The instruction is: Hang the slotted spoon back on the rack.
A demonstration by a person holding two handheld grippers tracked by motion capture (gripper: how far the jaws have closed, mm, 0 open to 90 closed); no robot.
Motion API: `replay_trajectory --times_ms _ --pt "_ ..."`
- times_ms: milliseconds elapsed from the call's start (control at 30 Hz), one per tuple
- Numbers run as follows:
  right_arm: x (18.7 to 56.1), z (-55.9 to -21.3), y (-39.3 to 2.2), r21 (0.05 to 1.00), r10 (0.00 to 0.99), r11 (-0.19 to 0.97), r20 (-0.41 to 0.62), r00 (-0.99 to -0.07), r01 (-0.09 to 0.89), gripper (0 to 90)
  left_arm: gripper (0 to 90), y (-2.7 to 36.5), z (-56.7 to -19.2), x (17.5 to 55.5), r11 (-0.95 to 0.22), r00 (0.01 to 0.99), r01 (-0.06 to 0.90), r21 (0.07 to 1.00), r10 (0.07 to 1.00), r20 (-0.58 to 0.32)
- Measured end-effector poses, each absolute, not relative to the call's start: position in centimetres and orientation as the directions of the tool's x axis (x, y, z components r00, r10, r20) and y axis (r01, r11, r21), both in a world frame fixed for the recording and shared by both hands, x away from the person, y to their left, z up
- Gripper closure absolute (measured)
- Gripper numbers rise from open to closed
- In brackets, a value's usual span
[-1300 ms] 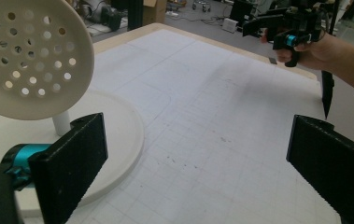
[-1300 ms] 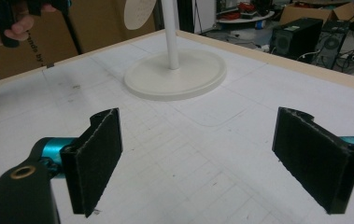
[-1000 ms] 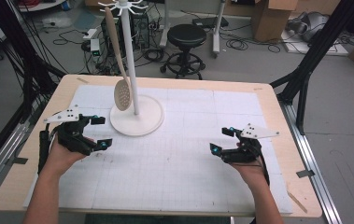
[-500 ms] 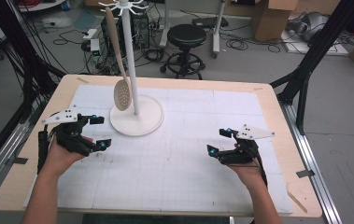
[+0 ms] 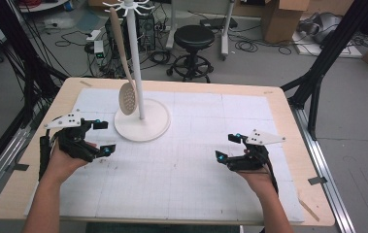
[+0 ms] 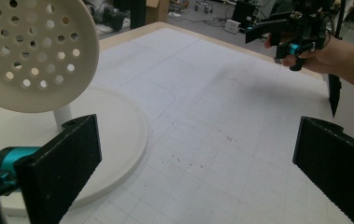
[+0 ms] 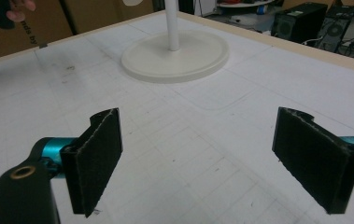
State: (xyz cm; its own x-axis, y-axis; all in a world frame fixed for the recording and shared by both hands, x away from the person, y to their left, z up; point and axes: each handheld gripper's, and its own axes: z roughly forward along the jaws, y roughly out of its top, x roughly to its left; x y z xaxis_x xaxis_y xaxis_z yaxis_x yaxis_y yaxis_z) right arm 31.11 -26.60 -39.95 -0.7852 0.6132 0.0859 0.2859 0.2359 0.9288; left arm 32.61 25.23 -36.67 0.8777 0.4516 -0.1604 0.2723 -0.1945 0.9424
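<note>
A white rack stands on a round base (image 5: 142, 127) at the table's back left, its pole (image 5: 135, 63) topped with hooks. A cream perforated spoon (image 5: 128, 98) hangs from a hook, head down beside the pole. My left gripper (image 5: 103, 137) rests just left of the base, open and empty. In the left gripper view the spoon head (image 6: 34, 51) hangs close at upper left over the base (image 6: 118, 130), and the gripper (image 6: 198, 156) holds nothing. My right gripper (image 5: 226, 147) sits open on the right of the mat; its jaws (image 7: 202, 156) stand wide and face the base (image 7: 174, 56).
A white gridded mat (image 5: 191, 160) covers most of the wooden table (image 5: 288, 126). Behind the table are a black stool (image 5: 193, 36), cables, boxes and black frame legs. The other gripper (image 6: 296, 35) shows at upper right in the left gripper view.
</note>
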Motion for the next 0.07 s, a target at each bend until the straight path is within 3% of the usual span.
replay_trajectory --times_ms 67 --pt "31.11 -39.95 -26.58 0.929 0.612 0.232 0.091 -0.785 0.288 15.1 1.7 25.22 -36.71 32.64 -0.195 0.875 0.275 0.942 0.458 -0.160"
